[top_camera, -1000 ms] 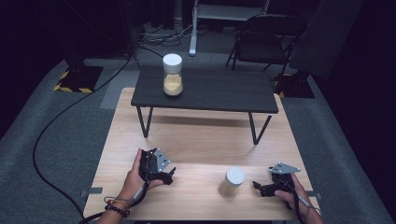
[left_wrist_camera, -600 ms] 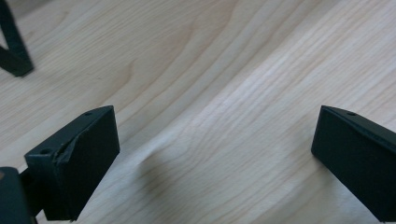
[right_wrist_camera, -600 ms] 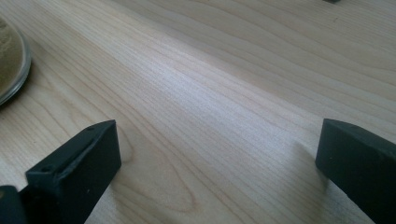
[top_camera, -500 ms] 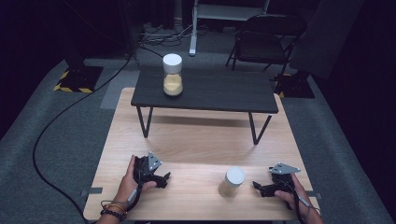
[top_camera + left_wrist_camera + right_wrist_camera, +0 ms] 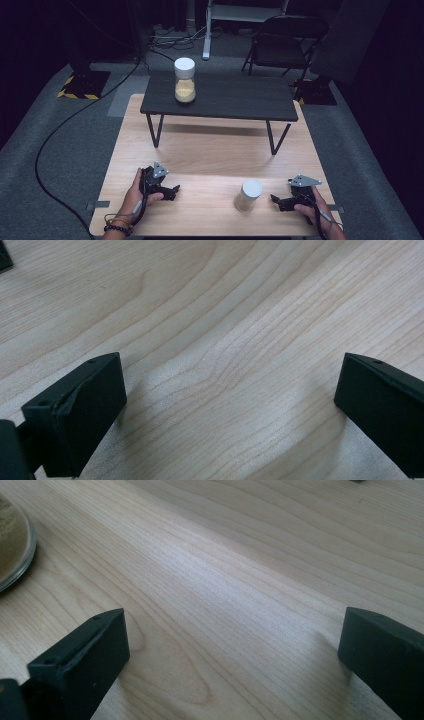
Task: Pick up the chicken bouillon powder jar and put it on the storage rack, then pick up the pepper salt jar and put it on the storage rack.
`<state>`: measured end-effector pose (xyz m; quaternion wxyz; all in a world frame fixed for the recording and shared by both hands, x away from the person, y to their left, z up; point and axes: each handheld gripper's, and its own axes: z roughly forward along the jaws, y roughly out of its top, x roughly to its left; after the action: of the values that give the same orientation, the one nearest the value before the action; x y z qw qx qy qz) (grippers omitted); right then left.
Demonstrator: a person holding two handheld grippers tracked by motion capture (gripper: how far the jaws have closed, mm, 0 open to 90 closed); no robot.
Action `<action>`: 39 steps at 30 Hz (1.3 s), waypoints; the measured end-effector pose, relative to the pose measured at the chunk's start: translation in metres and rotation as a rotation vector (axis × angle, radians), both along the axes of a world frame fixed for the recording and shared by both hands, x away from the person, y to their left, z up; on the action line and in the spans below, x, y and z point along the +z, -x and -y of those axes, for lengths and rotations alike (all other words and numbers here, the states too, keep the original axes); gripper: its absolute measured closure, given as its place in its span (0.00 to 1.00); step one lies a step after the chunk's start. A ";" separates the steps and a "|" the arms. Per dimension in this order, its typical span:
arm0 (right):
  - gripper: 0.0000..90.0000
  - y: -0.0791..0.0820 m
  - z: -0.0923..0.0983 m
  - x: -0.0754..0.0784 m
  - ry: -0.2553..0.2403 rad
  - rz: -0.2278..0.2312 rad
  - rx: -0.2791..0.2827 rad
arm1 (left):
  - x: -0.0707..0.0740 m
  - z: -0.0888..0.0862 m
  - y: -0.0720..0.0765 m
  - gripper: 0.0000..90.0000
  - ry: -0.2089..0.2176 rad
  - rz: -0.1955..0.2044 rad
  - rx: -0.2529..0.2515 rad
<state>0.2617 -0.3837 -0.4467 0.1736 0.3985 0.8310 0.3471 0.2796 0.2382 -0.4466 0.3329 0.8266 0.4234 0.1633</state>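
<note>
Near jar (image 5: 248, 195) with white lid, filled with pale grain, stands upright on the wooden tabletop (image 5: 215, 150), close to its front edge. Everything placed relative to that jar.

Right gripper (image 5: 278, 200) sits just right of the jar, resting low on the wood, pointed toward it, not touching. Its fingers (image 5: 80, 660) are spread wide with bare wood between them, holding nothing. In the right gripper view, the jar's glass base (image 5: 15, 545) sits at the left edge, off the gripper's centre line.

Left gripper (image 5: 171, 190) is well left of the jar, also low on the tabletop. Its fingers (image 5: 75, 415) are wide apart, empty, with wood grain between.

A second jar (image 5: 184, 80) of the same kind stands far behind the near jar, on the dark raised bench (image 5: 220, 97).

Judged step: right gripper about to close in on the near jar.

Risks:
- Jar is off-axis from the right gripper. Pushing straight ahead would likely clip it with one finger and shove or tip it instead of straddling it.
- Jar is tall and narrow, so a low, one-sided nudge could topple it. If the lid is loose, the grain spills.
- Glass wall is smooth, so a weak or high squeeze could slip.
- Jar is near the front edge, so a push that way could send it off.
</note>
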 end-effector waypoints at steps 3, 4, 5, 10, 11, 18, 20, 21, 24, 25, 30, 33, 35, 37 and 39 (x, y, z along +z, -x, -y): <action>0.00 -0.001 0.000 0.000 0.000 -0.001 0.003 | 0.000 0.000 0.000 0.00 0.000 0.001 -0.001; 0.00 -0.001 0.000 0.000 0.000 0.000 0.004 | 0.000 0.000 0.000 0.00 0.000 0.000 -0.002; 0.00 -0.001 0.000 0.000 0.000 0.000 0.004 | 0.000 0.000 0.000 0.00 0.000 0.001 -0.002; 0.00 -0.001 0.000 0.000 0.000 0.000 0.004 | 0.000 0.000 0.000 0.00 -0.002 0.001 -0.003; 0.00 -0.001 0.000 0.000 0.000 -0.001 0.003 | 0.000 0.000 0.000 0.00 -0.002 0.001 -0.004; 0.00 -0.001 0.000 0.000 0.000 0.000 0.003 | 0.000 0.000 0.000 0.00 -0.002 0.001 -0.004; 0.00 0.000 0.000 0.000 0.000 0.000 0.003 | 0.000 0.000 0.000 0.00 -0.002 0.001 -0.004; 0.00 0.000 0.000 0.000 0.000 0.000 0.002 | 0.000 0.000 0.000 0.00 0.000 0.001 -0.004; 0.00 0.000 0.001 0.000 0.000 -0.001 0.000 | 0.000 0.000 -0.001 0.00 0.000 0.001 -0.005; 0.00 0.000 0.000 0.000 0.000 -0.001 -0.001 | 0.000 0.000 -0.001 0.00 0.000 0.001 -0.005; 0.00 0.001 0.000 0.000 0.001 -0.001 -0.006 | 0.000 0.000 -0.001 0.00 0.001 0.000 -0.004; 0.00 0.002 -0.001 0.000 0.003 0.003 -0.007 | 0.000 0.000 -0.001 0.00 0.001 0.000 -0.004; 0.00 0.003 -0.003 0.000 0.011 0.012 -0.010 | 0.000 0.000 -0.001 0.00 0.001 0.000 -0.004; 0.01 0.004 -0.004 0.001 0.017 0.019 -0.011 | 0.000 0.000 -0.001 0.00 0.001 0.000 -0.005; 0.01 0.005 -0.004 0.001 0.019 0.028 -0.008 | 0.000 0.000 -0.001 0.00 0.001 0.000 -0.005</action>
<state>0.2568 -0.3795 -0.4453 0.1904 0.3951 0.8302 0.3442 0.2807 0.2385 -0.4468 0.3338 0.8275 0.4213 0.1620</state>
